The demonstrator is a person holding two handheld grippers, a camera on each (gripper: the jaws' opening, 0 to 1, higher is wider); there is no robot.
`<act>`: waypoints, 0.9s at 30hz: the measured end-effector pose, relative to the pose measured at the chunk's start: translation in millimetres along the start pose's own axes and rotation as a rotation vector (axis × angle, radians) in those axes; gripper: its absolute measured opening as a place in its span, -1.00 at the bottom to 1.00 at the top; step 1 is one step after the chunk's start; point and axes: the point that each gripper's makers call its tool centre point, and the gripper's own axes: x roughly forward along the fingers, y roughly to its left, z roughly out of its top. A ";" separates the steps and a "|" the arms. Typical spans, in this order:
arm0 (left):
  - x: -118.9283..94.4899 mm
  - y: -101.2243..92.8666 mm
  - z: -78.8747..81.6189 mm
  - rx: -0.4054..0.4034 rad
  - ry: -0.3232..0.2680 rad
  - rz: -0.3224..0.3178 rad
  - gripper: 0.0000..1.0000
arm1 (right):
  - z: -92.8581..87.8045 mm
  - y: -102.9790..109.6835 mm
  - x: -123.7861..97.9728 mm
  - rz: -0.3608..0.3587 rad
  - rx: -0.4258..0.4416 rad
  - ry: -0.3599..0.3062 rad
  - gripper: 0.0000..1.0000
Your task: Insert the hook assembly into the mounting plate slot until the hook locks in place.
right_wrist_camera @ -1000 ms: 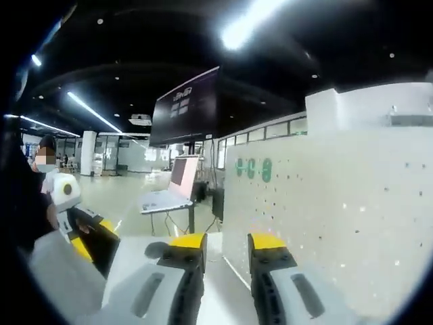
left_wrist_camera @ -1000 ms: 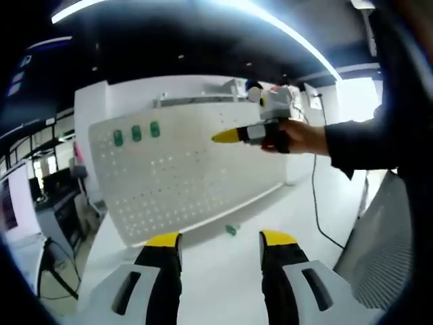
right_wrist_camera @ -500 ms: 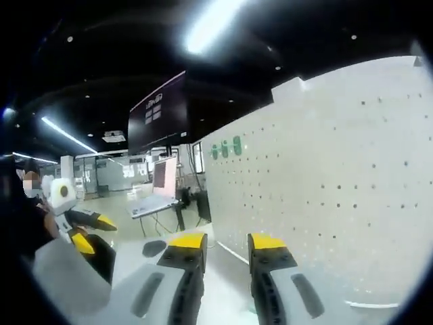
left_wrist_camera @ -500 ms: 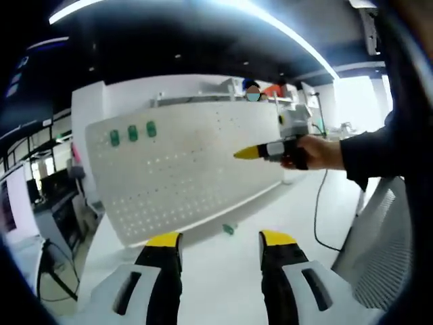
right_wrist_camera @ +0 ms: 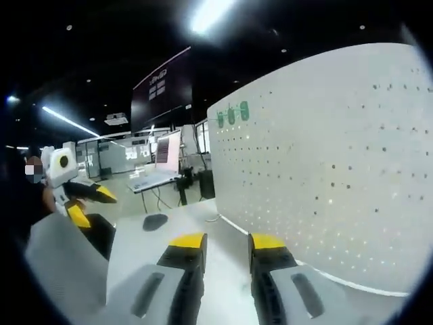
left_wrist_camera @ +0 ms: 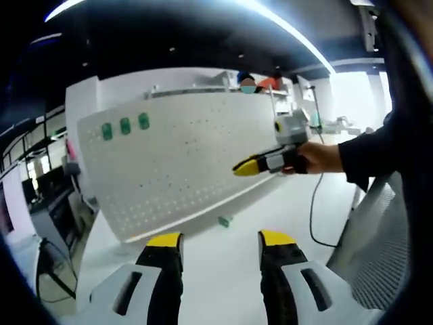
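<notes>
My left gripper [left_wrist_camera: 220, 238] stands parted on nothing; just past its tips lies a small green hook [left_wrist_camera: 224, 221], too blurred to read. My right gripper [right_wrist_camera: 226, 240] is likewise spread and empty, the white perforated mounting plate [right_wrist_camera: 325, 162] ahead, its lower edge cut off.

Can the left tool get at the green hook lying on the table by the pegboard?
Probably yes: the left tool is open, and bare table lies between it and the green hook below the pegboard.

3 hooks [left_wrist_camera: 125, 126] sit on the pegboard [left_wrist_camera: 183, 162], another [left_wrist_camera: 224, 221] on the table [left_wrist_camera: 216, 257].
</notes>
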 end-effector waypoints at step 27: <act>5.9 10.7 6.0 -0.032 0.011 0.032 -0.08 | 1.7 -0.7 -2.3 0.029 0.005 -0.003 -0.55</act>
